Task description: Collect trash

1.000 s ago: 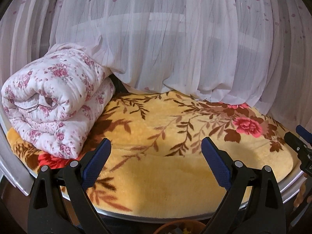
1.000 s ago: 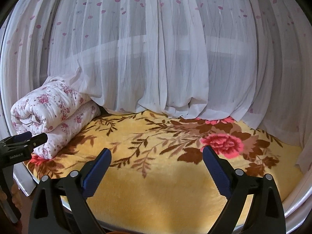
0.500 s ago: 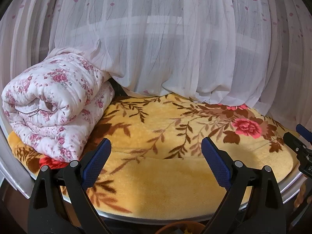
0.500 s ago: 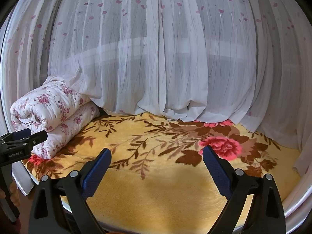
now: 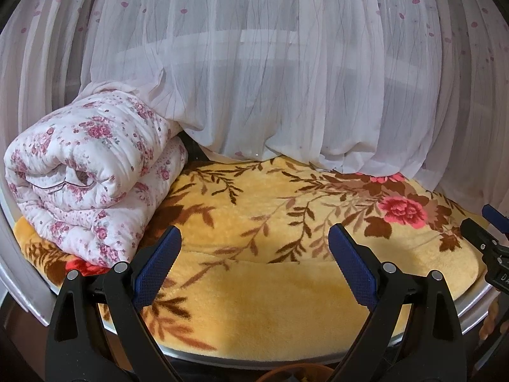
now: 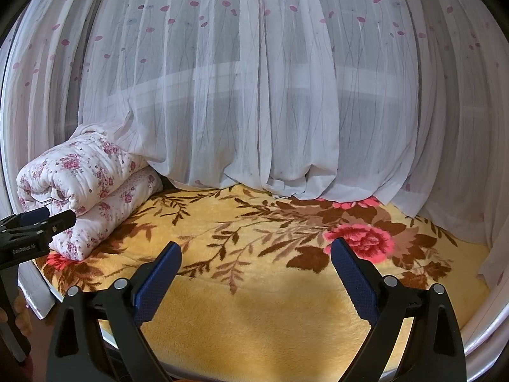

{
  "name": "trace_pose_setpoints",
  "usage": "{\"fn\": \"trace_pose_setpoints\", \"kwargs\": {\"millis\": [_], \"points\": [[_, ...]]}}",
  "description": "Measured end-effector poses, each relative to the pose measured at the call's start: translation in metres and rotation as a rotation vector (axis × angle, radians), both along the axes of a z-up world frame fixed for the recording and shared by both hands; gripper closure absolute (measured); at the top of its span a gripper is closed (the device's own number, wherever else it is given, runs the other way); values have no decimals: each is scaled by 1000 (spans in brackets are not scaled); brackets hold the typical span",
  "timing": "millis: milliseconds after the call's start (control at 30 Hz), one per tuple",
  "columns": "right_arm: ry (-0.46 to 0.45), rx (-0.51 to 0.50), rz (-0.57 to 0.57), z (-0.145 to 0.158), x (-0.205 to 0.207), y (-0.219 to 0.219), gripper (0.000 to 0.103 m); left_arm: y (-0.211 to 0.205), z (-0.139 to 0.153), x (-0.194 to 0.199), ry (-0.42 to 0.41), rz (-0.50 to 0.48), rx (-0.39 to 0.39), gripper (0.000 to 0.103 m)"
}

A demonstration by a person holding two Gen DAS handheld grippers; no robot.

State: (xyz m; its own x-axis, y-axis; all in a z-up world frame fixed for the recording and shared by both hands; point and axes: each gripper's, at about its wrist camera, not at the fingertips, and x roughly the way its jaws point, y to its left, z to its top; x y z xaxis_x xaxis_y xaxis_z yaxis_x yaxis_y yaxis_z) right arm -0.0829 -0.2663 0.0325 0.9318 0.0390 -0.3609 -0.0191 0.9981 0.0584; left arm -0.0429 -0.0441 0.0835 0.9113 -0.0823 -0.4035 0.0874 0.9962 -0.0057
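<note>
- Left wrist view: the left tongs (image 5: pixel 251 254) stand wide apart with nothing between the blue pads, held just short of the near edge of a yellow floral blanket (image 5: pixel 286 312) spread on a bed. A rolled floral quilt (image 5: pixel 86 178) lies on the blanket to the left, and a sheer curtain (image 5: pixel 270 79) hangs behind, its hem resting on the blanket. No trash shows on the blanket. An orange rim (image 5: pixel 296 372) peeps in at the bottom edge below the tongs; whether it is a bin I cannot tell.
- Right wrist view: the right tongs (image 6: pixel 256 265) are likewise spread wide and empty, facing the same blanket. No trash appears here either, so neither hand is nearer to it; the search likely has to turn away from the bed.
</note>
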Motion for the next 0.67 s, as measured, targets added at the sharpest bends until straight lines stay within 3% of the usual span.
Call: {"fn": "trace_pose_setpoints", "kwargs": {"millis": [667], "points": [[-1, 1, 5, 1, 1, -3, 10, 0, 2, 0, 2, -6, 4, 12]]}}
